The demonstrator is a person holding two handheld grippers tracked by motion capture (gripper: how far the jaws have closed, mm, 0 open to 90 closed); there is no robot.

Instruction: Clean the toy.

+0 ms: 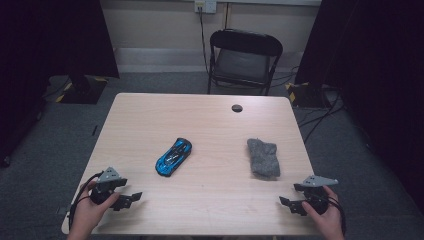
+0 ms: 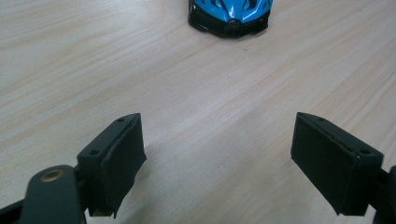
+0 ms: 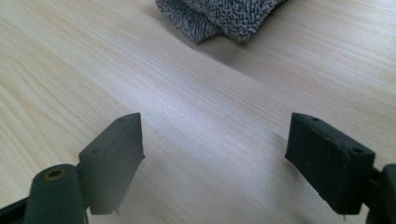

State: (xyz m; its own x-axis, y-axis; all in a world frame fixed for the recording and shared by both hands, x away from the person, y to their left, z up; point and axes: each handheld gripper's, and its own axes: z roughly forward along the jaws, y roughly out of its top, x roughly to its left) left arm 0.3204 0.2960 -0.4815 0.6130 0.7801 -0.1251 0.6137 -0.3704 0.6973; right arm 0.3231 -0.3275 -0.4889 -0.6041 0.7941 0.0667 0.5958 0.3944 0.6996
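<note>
You are at the very start, by my reading: both tools sit at the near edge of the table (image 1: 200,200) and nothing is held yet. Your left gripper (image 1: 131,199) rests near-left of the blue toy car (image 1: 173,156), its jaws spread wide and empty; in the left gripper view the car's end (image 2: 229,16) lies straight ahead of the open jaws, well apart from them. The car itself lies at the table's middle, angled, with the grey cloth (image 1: 263,157) to its right and apart from it. Your right gripper (image 1: 290,204) sits far right of the car, just near of the cloth, jaws likewise released and empty. The next move likely calls for advancing each tool forward, left to straddle the car across its narrow width, right to pinch the cloth's near edge (image 3: 219,21).
</note>
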